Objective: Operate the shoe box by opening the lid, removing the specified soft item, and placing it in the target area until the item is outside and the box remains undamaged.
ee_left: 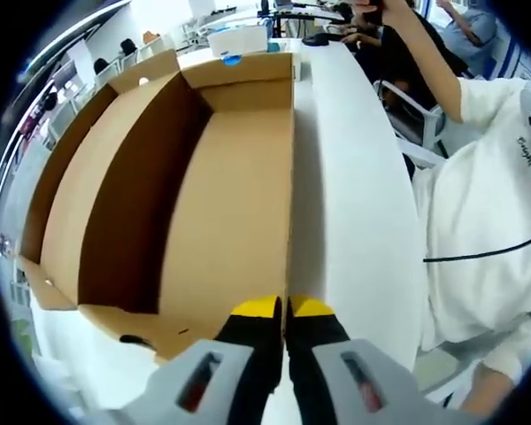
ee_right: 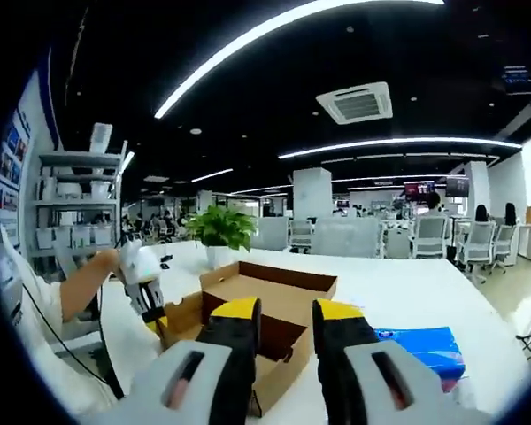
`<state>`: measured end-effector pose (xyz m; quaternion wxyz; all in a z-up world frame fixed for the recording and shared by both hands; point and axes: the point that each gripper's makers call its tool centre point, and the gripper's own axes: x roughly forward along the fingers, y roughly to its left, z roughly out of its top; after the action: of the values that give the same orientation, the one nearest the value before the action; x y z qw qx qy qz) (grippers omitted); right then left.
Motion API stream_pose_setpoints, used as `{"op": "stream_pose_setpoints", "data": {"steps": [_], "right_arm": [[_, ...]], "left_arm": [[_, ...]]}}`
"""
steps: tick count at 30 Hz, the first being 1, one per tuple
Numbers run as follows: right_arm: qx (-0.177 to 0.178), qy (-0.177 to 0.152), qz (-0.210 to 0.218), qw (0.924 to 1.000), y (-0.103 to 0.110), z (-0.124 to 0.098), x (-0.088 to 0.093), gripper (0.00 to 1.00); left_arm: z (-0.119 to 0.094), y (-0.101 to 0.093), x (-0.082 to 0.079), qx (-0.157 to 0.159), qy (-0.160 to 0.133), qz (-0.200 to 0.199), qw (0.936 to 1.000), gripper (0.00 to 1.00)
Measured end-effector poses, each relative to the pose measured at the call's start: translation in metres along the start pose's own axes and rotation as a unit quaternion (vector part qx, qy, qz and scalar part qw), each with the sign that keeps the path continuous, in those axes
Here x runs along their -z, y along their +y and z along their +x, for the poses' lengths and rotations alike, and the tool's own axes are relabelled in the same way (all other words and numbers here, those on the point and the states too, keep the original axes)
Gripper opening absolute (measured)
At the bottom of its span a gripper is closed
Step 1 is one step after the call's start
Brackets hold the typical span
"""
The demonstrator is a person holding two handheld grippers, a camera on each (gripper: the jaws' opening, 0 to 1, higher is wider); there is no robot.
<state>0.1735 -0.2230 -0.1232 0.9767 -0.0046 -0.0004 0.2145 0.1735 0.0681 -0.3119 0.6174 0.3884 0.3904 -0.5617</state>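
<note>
Table: a long white table (ee_left: 354, 204) carries everything; in the right gripper view its top (ee_right: 407, 297) runs back toward a room of office chairs.
Box: an open brown cardboard box (ee_left: 159, 204) lies on the table, lid flaps folded outward. In the left gripper view its inside is bare brown card, one half in shadow. In the right gripper view the same box (ee_right: 274, 305) sits just beyond the jaw tips.
Soft item: I cannot tell where it is; none can be made out inside the box.
Person: a white sleeve and shirt (ee_left: 487, 221) fill the right side of the left gripper view, with a thin black cable across them; a forearm (ee_right: 84, 283) comes in from the left of the right gripper view.
Plant: a leafy green plant (ee_right: 221, 228) in a white pot stands on the table behind the box.
Blue pack: a flat blue packet (ee_right: 425, 345) lies on the table just beside the box.
Left gripper: the left gripper (ee_left: 284, 310) has its yellow-tipped jaws pressed together on the near rim of the box, at the edge of its right wall; in the right gripper view it (ee_right: 150, 312) sits at the box's near corner.
Right gripper: the right gripper (ee_right: 285, 312) hangs above the box with a clear gap between its jaws and nothing in them.
</note>
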Motion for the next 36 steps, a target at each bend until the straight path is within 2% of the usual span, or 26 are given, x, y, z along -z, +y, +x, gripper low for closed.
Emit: {"op": "stream_pose_setpoints", "data": {"steps": [2,3,4,5,7,10,12,14,15,17,19,22,23,24,26,28,29,30,33,36], "right_arm": [[0.004,-0.001,0.012,0.9999,-0.001,0.000,0.001,0.28],[0.010,-0.011,0.033,0.9993,-0.003,0.000,0.000,0.30],[0.013,-0.013,0.037,0.9992,-0.004,0.000,0.000,0.34],[0.028,-0.022,0.048,0.9982,-0.009,0.000,0.000,0.37],[0.029,-0.030,0.067,0.9969,-0.011,-0.002,0.001,0.38],[0.056,-0.043,0.056,0.9959,-0.017,-0.006,0.003,0.37],[0.080,-0.051,0.028,0.9950,-0.018,-0.010,0.003,0.34],[0.099,-0.078,0.010,0.9919,-0.013,-0.016,-0.001,0.28],[0.109,-0.085,0.018,0.9903,-0.012,-0.017,0.000,0.28],[0.125,-0.076,0.001,0.9892,-0.010,-0.016,0.007,0.27],[0.127,-0.065,-0.017,0.9896,-0.005,-0.012,0.013,0.20],[0.125,-0.065,-0.029,0.9895,0.002,-0.001,0.015,0.19],[0.103,-0.061,-0.024,0.9925,0.008,0.009,0.017,0.19],[0.096,-0.047,-0.015,0.9942,0.010,0.014,0.022,0.19],[0.099,-0.046,-0.018,0.9939,0.010,0.020,0.023,0.20],[0.128,-0.071,0.012,0.9892,0.003,0.021,0.019,0.22],[0.129,-0.079,0.027,0.9882,0.003,0.025,0.018,0.22],[0.116,-0.068,0.033,0.9904,0.005,0.031,0.019,0.23],[0.113,-0.059,0.009,0.9918,0.008,0.041,0.014,0.28],[0.117,-0.056,0.013,0.9915,0.006,0.042,0.013,0.22]], "left_arm": [[0.000,0.000,0.000,-0.003,0.000,0.002,1.0000,0.01],[0.000,-0.001,0.000,-0.005,-0.001,0.005,1.0000,0.01],[0.000,-0.001,0.000,-0.006,-0.002,0.008,0.9999,0.01],[0.000,-0.001,0.000,-0.007,-0.004,0.020,0.9998,0.01],[0.000,-0.001,0.000,-0.008,-0.006,0.026,0.9996,0.01],[0.000,0.000,0.000,-0.007,-0.006,0.024,0.9997,0.01],[0.000,0.000,-0.001,-0.005,-0.005,0.021,0.9998,0.01],[0.000,0.000,0.000,-0.005,-0.005,0.022,0.9997,0.01],[0.000,0.000,-0.001,-0.005,-0.004,0.021,0.9998,0.01],[0.000,0.000,-0.001,-0.004,-0.003,0.017,0.9998,0.01],[0.001,0.000,-0.001,-0.003,-0.003,0.018,0.9998,0.01],[0.001,0.000,-0.001,-0.002,-0.003,0.018,0.9998,0.01],[0.001,0.000,-0.001,-0.001,-0.003,0.017,0.9998,0.01],[0.001,0.000,-0.001,-0.001,-0.002,0.016,0.9999,0.01],[0.001,0.000,-0.001,-0.001,-0.003,0.017,0.9999,0.01],[0.001,0.000,0.000,-0.001,-0.003,0.016,0.9999,0.01],[0.001,0.000,0.000,0.000,-0.004,0.018,0.9998,0.01],[0.001,0.001,0.000,0.000,-0.005,0.018,0.9998,0.01],[0.001,0.001,0.000,0.004,-0.002,0.009,0.9999,0.01],[0.001,0.001,0.000,0.004,-0.001,0.008,1.0000,0.01]]}}
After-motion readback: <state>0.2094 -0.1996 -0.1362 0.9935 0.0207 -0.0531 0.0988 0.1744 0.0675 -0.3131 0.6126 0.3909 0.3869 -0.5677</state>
